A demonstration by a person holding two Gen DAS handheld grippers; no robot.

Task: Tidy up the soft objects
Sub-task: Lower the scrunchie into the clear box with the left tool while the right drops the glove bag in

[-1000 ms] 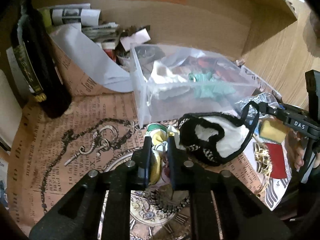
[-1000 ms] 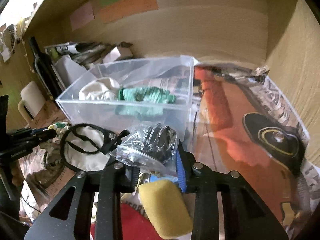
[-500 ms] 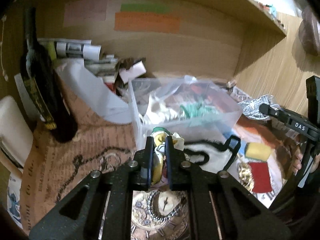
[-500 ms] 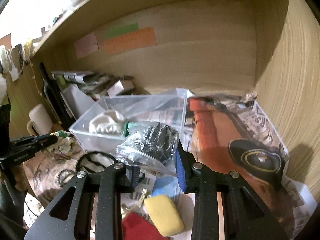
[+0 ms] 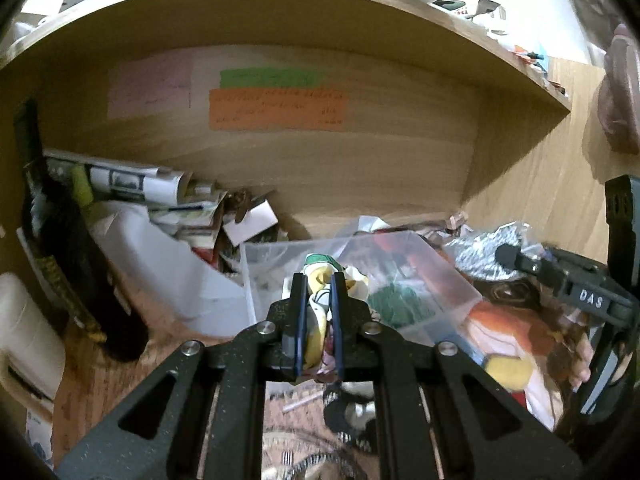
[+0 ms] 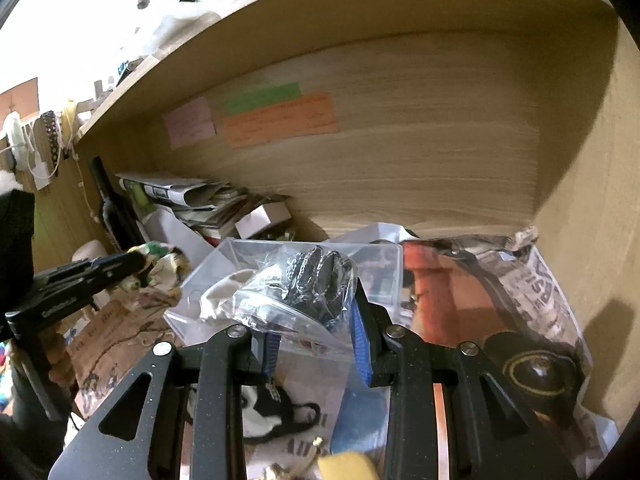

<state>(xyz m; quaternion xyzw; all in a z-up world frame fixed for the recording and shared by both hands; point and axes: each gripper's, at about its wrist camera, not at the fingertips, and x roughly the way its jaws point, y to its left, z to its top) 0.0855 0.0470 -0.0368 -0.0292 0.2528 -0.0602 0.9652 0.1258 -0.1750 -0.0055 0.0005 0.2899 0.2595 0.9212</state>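
My left gripper is shut on a crumpled yellow, white and green cloth and holds it raised in front of the clear plastic bin; it also shows in the right wrist view. My right gripper is shut on a clear zip bag with a dark glove inside, lifted near the bin. The bin holds a white cloth and a green cloth. A black-edged white mask and a yellow sponge lie on the desk.
A dark bottle stands at the left. Rolled papers and boxes pile against the back wall. A shelf board hangs overhead and a side wall closes the right. Printed paper covers the desk.
Both grippers have risen and tilted up with their loads. The cloth in my left gripper has lifted from the desk to bin height. The bagged glove has moved closer to the bin.
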